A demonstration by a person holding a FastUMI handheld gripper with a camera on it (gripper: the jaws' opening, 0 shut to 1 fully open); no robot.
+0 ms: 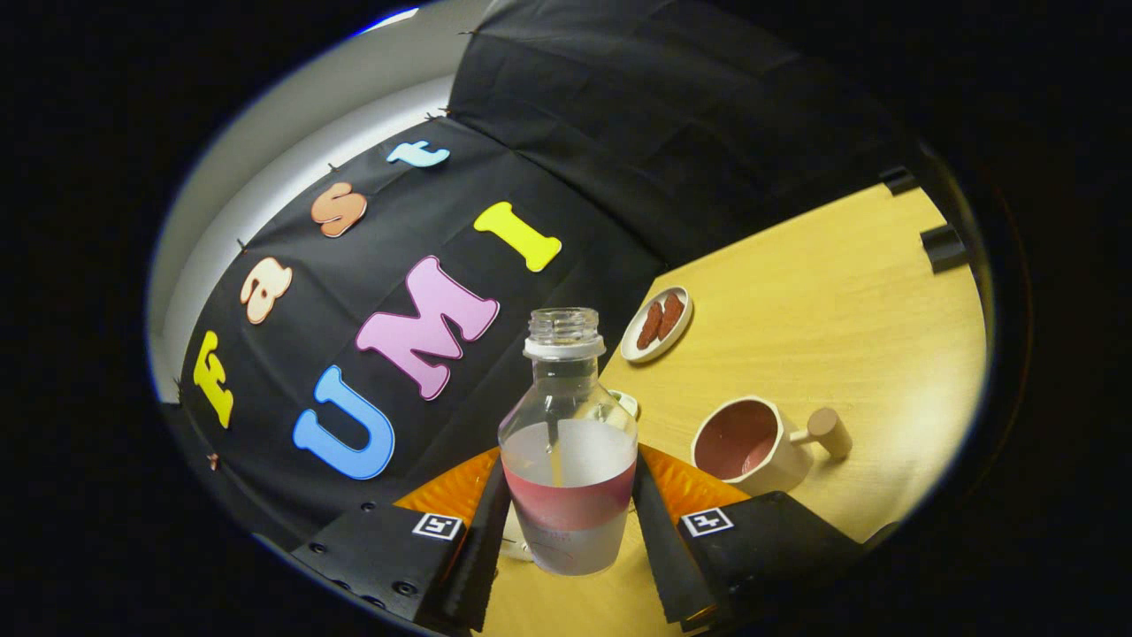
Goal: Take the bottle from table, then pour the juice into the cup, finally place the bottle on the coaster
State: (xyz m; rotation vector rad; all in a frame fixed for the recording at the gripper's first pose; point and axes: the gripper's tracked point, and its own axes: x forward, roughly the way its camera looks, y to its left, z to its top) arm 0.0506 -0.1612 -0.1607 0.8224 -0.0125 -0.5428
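Gripper view: the whole picture leans, so the wooden desk [822, 292] runs up and away past my claw. The desk is the biggest thing here, and it meets the black cloth wall [619, 115] at its far side.

Next is my claw [570, 522]. Its two fingers stand one on each side of the bottle [569, 451], and both press on the bottle's lower part. So my claw is closed on the bottle and holds it tight.

The bottle is clear, with no cap on its open neck. It has a frosted band around its belly and a red band under that. I can see some red juice low inside it. I cannot tell if its bottom touches the desk or hangs just above it.

The cup [752, 442] sits on the desk, just ahead of my right finger and near the bottle. It is cream outside and pink inside. It has a round wooden knob for a handle, and the knob points away from the bottle. I cannot tell if there is juice in it.

Farther off, beyond the bottle and near the wall, is a small white dish [656, 324] with two brown pieces in it.

A tiny bit of something pale and round [626, 402] peeks out behind the bottle's shoulder. I cannot tell what it is.
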